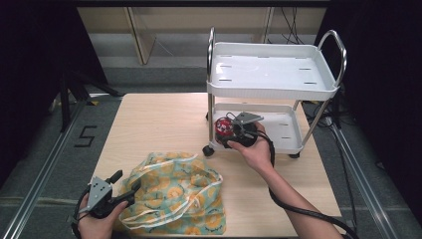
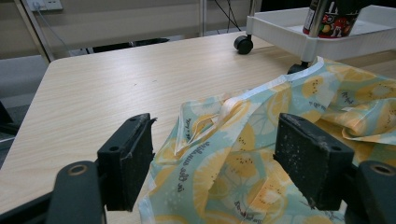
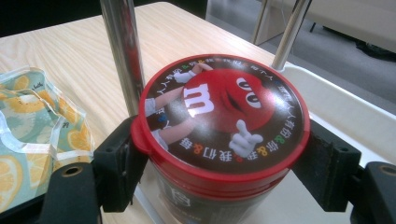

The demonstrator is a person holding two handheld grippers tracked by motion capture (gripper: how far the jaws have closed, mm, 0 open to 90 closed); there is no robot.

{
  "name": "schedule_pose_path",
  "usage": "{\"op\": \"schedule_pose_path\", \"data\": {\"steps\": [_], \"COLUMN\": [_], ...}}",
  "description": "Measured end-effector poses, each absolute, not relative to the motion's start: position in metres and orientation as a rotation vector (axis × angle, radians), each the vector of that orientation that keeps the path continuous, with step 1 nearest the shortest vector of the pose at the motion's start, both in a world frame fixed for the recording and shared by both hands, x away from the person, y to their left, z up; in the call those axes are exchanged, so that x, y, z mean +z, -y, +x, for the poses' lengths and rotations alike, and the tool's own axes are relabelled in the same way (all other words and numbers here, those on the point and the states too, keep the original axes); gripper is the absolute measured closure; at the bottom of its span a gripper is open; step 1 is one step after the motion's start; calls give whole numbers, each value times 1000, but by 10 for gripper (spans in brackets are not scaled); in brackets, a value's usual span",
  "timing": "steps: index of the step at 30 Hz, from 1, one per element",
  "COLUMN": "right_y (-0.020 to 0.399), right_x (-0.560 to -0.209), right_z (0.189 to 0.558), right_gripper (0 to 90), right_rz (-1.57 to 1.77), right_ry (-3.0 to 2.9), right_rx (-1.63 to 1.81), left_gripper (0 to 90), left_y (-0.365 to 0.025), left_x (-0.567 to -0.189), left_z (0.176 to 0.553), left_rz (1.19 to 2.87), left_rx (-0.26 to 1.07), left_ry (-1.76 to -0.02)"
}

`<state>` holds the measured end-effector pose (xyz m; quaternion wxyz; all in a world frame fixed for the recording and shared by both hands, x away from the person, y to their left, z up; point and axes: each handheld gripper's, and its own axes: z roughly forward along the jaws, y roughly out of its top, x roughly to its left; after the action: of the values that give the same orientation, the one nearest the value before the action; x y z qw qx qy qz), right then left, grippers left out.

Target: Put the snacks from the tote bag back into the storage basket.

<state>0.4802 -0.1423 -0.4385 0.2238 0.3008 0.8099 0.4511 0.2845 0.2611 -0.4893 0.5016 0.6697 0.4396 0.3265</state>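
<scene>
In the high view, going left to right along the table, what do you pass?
Left tongs → lemon-print cloth bag → red-lidded candy tub held by the right tongs → white cart.

— What have I got in my right tongs?

— A candy tub (image 3: 224, 140) with a red lid, a red cartoon figure printed on top and a ring of coloured characters round its edge. It stands upright on the near left corner of the cart's lower tray (image 1: 288, 130), beside a chrome post.

— And by my left?

— The fabric bag (image 1: 174, 194), pale green with yellow lemon slices and white straps, lying crumpled and flat at the table's near edge.
</scene>
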Motion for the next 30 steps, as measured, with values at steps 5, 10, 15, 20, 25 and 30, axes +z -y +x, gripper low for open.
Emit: {"op": "schedule_pose_path", "data": {"steps": [5, 10, 15, 20, 25, 30], "right_y": [141, 141, 141, 140, 140, 139], "right_x": [-440, -441, -442, -443, -444, -445], "right_z": [479, 479, 479, 479, 479, 479], "right_gripper": [260, 260, 260, 260, 260, 260], "right_rz": [845, 851, 850, 860, 856, 851], "right_ry": [-2247, -2241, -2250, -2256, -2258, -2271], "right_rx": [1241, 1253, 1240, 1244, 1241, 1252], "left_gripper": [274, 274, 274, 274, 274, 274], "left_y": [-261, -261, -261, -262, -261, -262], "left_x": [-490, -489, -489, -489, -489, -489], "left_z": [285, 284, 285, 285, 285, 285], "left_rz": [1616, 1619, 1619, 1619, 1619, 1617], "left_rx": [790, 790, 790, 790, 789, 790], "left_ry": [-1059, -1062, -1062, -1061, -1062, -1059]}}
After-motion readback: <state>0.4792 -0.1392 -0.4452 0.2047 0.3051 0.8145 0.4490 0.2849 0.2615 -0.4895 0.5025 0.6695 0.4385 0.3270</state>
